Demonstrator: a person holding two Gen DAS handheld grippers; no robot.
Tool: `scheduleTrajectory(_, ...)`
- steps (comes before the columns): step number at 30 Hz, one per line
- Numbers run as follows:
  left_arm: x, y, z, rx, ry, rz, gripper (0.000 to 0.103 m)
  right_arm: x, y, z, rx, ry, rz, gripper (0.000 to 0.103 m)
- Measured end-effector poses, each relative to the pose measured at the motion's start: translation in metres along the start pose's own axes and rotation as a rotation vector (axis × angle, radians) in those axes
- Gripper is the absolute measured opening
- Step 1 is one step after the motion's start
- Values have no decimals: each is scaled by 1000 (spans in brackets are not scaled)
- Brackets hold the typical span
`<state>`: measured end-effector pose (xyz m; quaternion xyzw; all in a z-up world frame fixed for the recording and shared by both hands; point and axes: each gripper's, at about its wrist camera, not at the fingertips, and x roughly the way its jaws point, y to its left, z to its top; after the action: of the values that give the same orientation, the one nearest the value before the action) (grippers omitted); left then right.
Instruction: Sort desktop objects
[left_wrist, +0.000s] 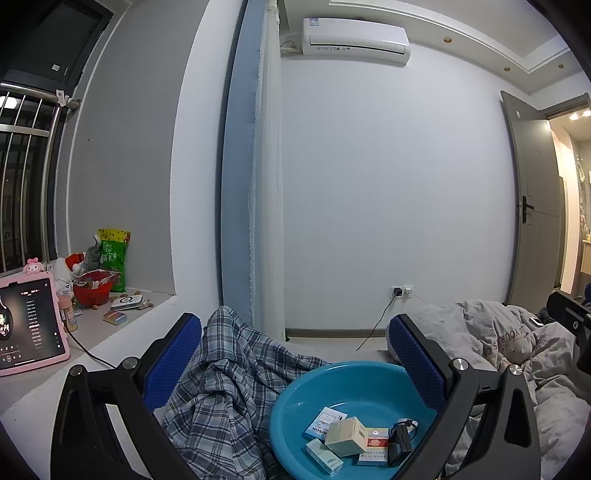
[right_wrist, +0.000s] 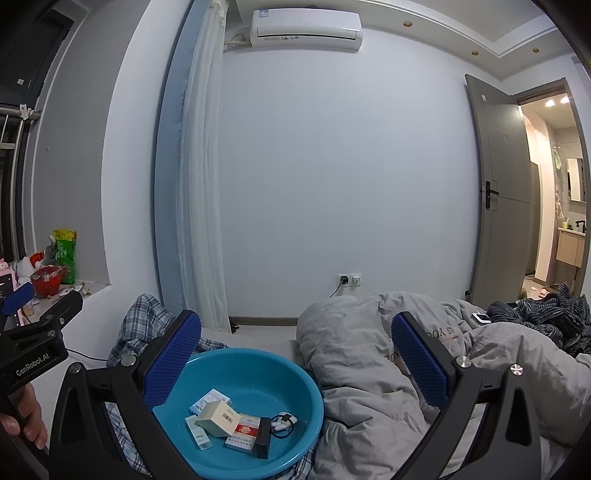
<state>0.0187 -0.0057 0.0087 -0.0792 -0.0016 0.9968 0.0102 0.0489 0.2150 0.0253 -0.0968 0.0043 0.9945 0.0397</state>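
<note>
Grey quilt beside blue basin

Both views are aimed level across the bed toward the wall; the blue basin is shared, close below.

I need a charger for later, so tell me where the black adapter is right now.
The black adapter stands inside the blue basin, on its right side, against the red and white box and beside a black cable loop.
</note>
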Motion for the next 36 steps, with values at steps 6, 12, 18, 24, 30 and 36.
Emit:
scheduleTrajectory(6, 0, 0, 0, 0, 0, 0, 103, 0, -3, 0, 5, -1, -3, 102)
scheduleTrajectory(12, -1, -2, 0, 6, 2, 1, 103, 1, -5, 0, 5, 1, -3, 102)
scheduleTrajectory(18, -2, -2, 0, 6, 0, 0, 103, 1, -4, 0, 4, 2, -1, 102)
scheduleTrajectory(24, -2, -2, 0, 3, -1, 4, 103, 1, -3, -1, 1, 2, -1, 102)
scheduleTrajectory(30, -2, -1, 0, 4, 0, 4, 103, 1, -3, -2, 0, 3, -1, 102)
scheduleTrajectory(36, -1, 0, 0, 6, 4, 4, 103, 1, -3, -2, 1, 4, 1, 102)
